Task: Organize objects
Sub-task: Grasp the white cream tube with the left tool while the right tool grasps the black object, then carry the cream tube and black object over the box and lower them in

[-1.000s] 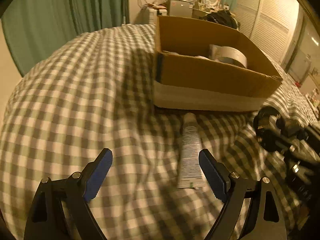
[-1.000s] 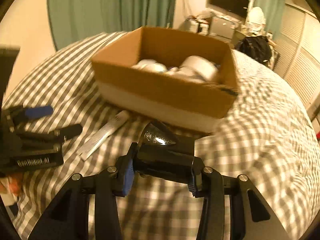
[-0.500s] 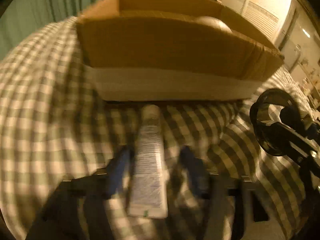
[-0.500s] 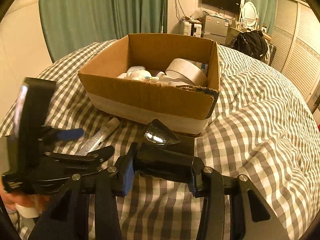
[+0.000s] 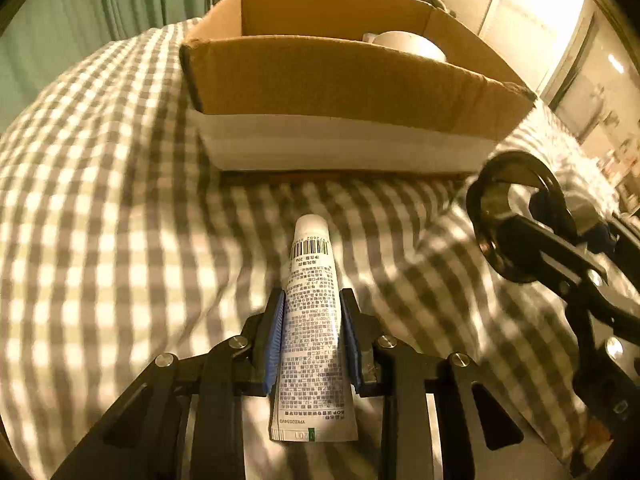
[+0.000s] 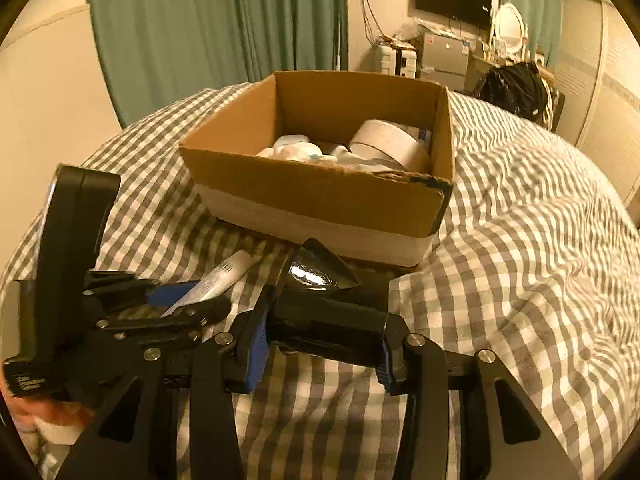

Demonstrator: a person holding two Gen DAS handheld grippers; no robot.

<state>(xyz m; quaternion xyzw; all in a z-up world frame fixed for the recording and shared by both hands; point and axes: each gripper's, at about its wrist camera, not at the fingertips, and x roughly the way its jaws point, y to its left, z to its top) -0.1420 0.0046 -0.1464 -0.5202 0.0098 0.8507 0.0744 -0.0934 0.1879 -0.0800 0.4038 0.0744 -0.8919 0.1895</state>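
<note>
Left gripper [image 5: 312, 344] clamped tight on white tube [image 5: 313, 320].

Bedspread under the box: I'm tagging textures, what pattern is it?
Grey-and-white check on the bedspread, clearest in the right wrist view.

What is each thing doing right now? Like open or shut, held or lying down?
Left gripper: shut on the tube.
Tube: lying on the bedspread, cap toward the box, pinched at its sides.
Right gripper: shut on a black object.
Black object: held crosswise, shiny cone on top.
Box: open-topped, partly filled.
Tape roll: lying inside the box.
Bedspread: rumpled.
</note>
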